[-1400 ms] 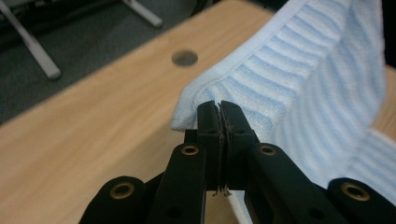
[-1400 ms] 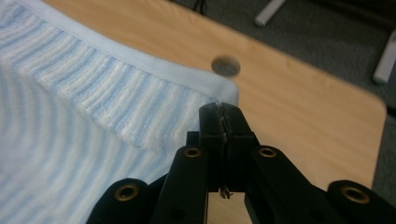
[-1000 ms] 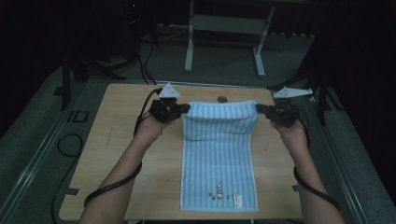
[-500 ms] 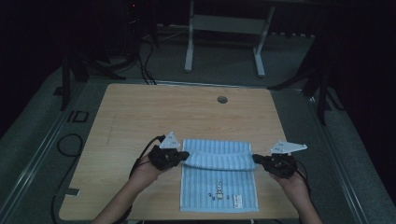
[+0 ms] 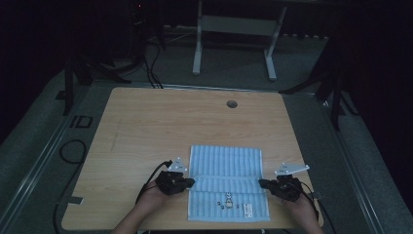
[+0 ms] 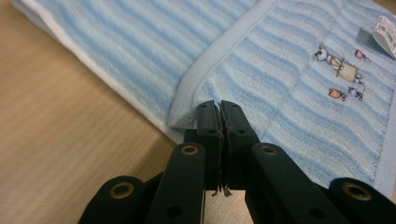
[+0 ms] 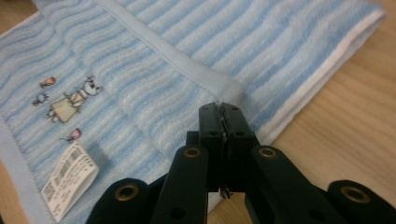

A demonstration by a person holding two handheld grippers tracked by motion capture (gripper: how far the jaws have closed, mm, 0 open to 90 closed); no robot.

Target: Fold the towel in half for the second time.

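Both tongs low | left tongs [image 5: 191, 182], right tongs [image 5: 263, 183] pinch towel [image 5: 226, 168] corners

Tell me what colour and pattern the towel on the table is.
The towel has light blue and white stripes with a plain pale blue hem; the left gripper view shows it best.

Light wood table [image 5: 146, 126], folded blue striped towel [image 5: 226, 168] lying near edge

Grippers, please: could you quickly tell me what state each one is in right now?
Left gripper: closed on the folded-over edge of the blue striped towel.
Right gripper: closed on the same towel's folded-over edge.
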